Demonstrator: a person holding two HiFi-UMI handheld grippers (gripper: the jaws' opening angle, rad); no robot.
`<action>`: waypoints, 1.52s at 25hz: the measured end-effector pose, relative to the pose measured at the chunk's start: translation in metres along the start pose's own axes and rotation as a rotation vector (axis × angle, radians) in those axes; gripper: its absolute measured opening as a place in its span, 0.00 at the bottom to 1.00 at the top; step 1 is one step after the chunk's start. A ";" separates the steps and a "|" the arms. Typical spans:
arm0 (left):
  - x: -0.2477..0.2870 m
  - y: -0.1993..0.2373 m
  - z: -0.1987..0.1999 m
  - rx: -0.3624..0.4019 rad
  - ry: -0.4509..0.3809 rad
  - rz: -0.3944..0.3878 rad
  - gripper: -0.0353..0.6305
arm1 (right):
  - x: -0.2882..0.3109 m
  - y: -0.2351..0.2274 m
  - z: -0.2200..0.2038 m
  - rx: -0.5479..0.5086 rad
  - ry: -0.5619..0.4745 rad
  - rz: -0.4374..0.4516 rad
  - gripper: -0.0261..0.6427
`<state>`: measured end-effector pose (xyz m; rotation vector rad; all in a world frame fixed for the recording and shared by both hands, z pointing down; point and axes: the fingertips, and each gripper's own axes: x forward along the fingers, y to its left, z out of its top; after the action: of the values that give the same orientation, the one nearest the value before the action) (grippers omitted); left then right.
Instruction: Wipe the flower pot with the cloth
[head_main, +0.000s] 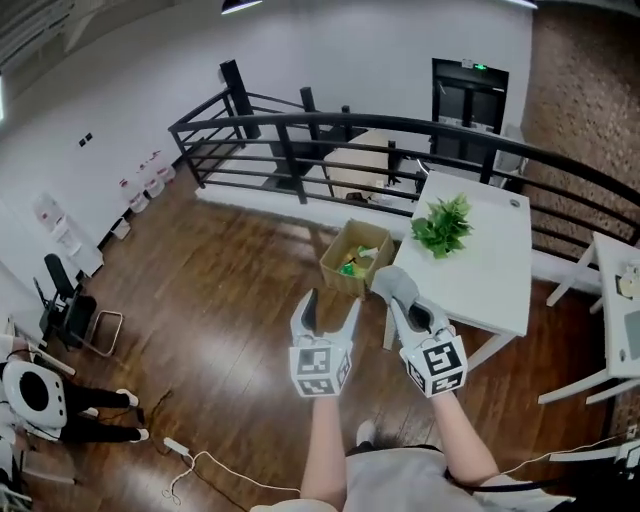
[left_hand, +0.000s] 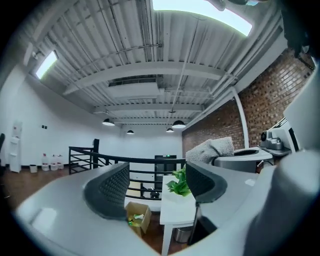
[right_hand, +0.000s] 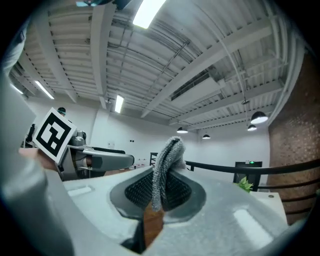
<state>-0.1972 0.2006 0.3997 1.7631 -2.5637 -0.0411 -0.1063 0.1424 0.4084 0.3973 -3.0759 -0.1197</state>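
Right gripper (right_hand: 159, 192) is clamped on the soft, limp grey cloth (right_hand: 165, 165). Left gripper (head_main: 332, 300) has jaws apart, empty. Potted plant (head_main: 442, 225) sits on the white table (head_main: 490, 280), well apart; probably light and tippy, so best steadied at the rim.

Your left gripper (head_main: 332, 308) is out in front, level, jaws apart with nothing between them. Your right gripper (head_main: 402, 300) is just beside it, level, jaws clamped on the cloth (right_hand: 167, 165).
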 end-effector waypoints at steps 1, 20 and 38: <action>0.017 0.000 0.000 0.011 0.001 -0.031 0.59 | 0.008 -0.011 -0.002 -0.002 0.003 -0.030 0.07; 0.337 -0.140 0.035 0.082 -0.160 -0.400 0.61 | 0.096 -0.362 -0.010 0.028 -0.086 -0.300 0.07; 0.360 -0.087 -0.263 0.211 0.438 -0.895 1.00 | 0.082 -0.443 -0.070 0.139 0.006 -0.579 0.07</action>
<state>-0.2343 -0.1677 0.6625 2.4849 -1.3851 0.5365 -0.0700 -0.3111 0.4446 1.2750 -2.8670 0.0821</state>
